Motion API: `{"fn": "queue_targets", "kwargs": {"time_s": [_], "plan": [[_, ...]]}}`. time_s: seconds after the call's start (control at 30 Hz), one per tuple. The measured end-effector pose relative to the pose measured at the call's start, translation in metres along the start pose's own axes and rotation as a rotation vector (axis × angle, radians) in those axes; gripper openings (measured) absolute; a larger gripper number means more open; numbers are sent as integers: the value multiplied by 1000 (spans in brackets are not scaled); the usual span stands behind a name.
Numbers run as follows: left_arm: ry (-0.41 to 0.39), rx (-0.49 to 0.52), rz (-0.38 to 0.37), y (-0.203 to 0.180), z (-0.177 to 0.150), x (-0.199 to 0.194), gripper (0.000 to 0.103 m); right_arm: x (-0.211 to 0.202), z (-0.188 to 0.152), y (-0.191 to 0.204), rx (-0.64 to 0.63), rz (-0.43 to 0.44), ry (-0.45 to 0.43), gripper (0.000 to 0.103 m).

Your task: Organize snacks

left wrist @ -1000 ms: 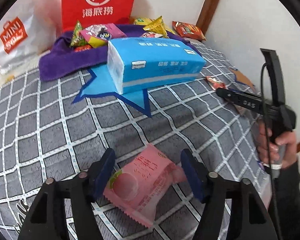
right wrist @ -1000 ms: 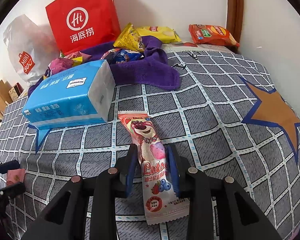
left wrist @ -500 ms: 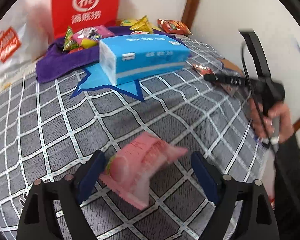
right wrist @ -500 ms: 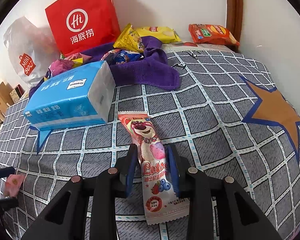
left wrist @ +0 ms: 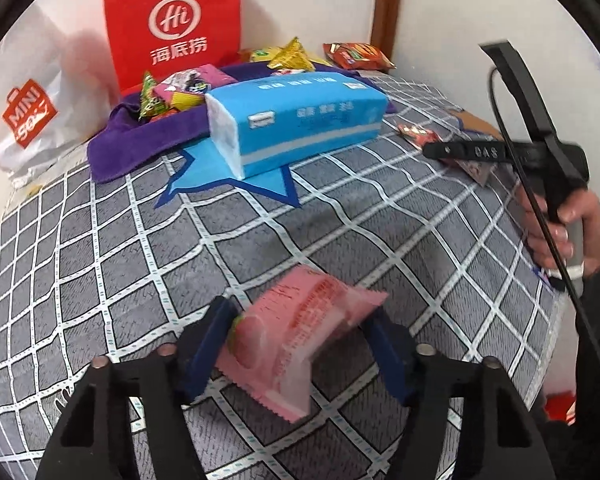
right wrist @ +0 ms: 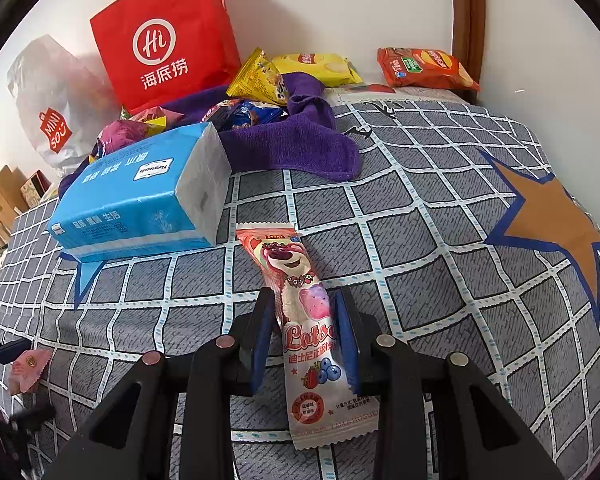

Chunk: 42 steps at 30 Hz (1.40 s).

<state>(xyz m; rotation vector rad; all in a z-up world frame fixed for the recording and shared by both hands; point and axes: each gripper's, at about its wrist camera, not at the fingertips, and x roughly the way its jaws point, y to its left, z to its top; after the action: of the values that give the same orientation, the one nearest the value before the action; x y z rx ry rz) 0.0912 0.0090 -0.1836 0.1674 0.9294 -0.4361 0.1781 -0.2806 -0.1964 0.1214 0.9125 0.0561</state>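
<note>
My left gripper (left wrist: 300, 332) is shut on a pink snack packet (left wrist: 296, 340), which looks lifted off the checked cover. The packet also shows at the left edge of the right wrist view (right wrist: 28, 368). My right gripper (right wrist: 304, 336) is shut on a long Lotso bear snack bar (right wrist: 304, 328) that lies on the cover. In the left wrist view the right gripper (left wrist: 440, 150) is at the far right, held by a hand. A purple towel (right wrist: 292, 144) at the back holds several snack packets (right wrist: 256, 80).
A blue tissue pack (right wrist: 140, 196) lies mid-bed on a blue star patch. A red paper bag (right wrist: 164, 36) and a white Miniso bag (right wrist: 52, 120) stand against the back wall. An orange chip bag (right wrist: 424, 68) lies by the wooden post. An orange star patch (right wrist: 548, 216) is at right.
My left gripper opened wider half a second ago, then closed on the pink packet and raised it. My right gripper stayed shut on the Lotso bar without moving.
</note>
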Motion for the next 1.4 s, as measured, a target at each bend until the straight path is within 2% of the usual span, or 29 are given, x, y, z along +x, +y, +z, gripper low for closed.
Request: {"fn": "queue_targets", "kwargs": {"time_s": [0.1,0.23,0.43,0.5,0.57,0.67,0.73,0.8,0.93,1.1,1.13,1.17,1.2,1.23,1.3,1.4], "plan": [[-5,-24,1,5,1,1,50,0,0,0,1,0,0,33],[-13,-50,-8,10,1,-1,43,0,0,1,0,-1,0,33],[-13,-131,-40,22,2,-2,43,0,0,2,1,-1,0,33],[-8,-143,-29,24,4,-2,43,0,0,1,3,3,-1,33],[-12,-141,23,25,6,-1,43,-1,0,2,-5,10,0,32],[1,-169,78,31,11,4,45,-3,-2,12,-66,25,12,32],[10,-228,69,40,14,7,46,-3,-2,16,-99,44,26,33],[14,-284,54,50,16,9,48,-4,-1,20,-120,58,39,38],[15,-343,30,63,17,10,64,0,8,16,-87,41,38,43],[-3,-337,32,67,15,10,64,11,16,9,-39,37,36,43],[-9,-334,36,67,15,11,61,13,17,11,-47,29,33,43],[-17,-330,42,66,15,10,54,14,18,13,-57,20,24,43],[-19,-324,47,64,15,11,33,15,18,15,-68,5,15,43],[-15,-322,51,64,16,12,28,16,17,16,-77,-9,8,42],[-20,-319,48,64,19,14,24,16,18,17,-87,-16,7,35],[-26,-319,48,64,21,17,25,18,22,13,-76,-9,6,31]]}}
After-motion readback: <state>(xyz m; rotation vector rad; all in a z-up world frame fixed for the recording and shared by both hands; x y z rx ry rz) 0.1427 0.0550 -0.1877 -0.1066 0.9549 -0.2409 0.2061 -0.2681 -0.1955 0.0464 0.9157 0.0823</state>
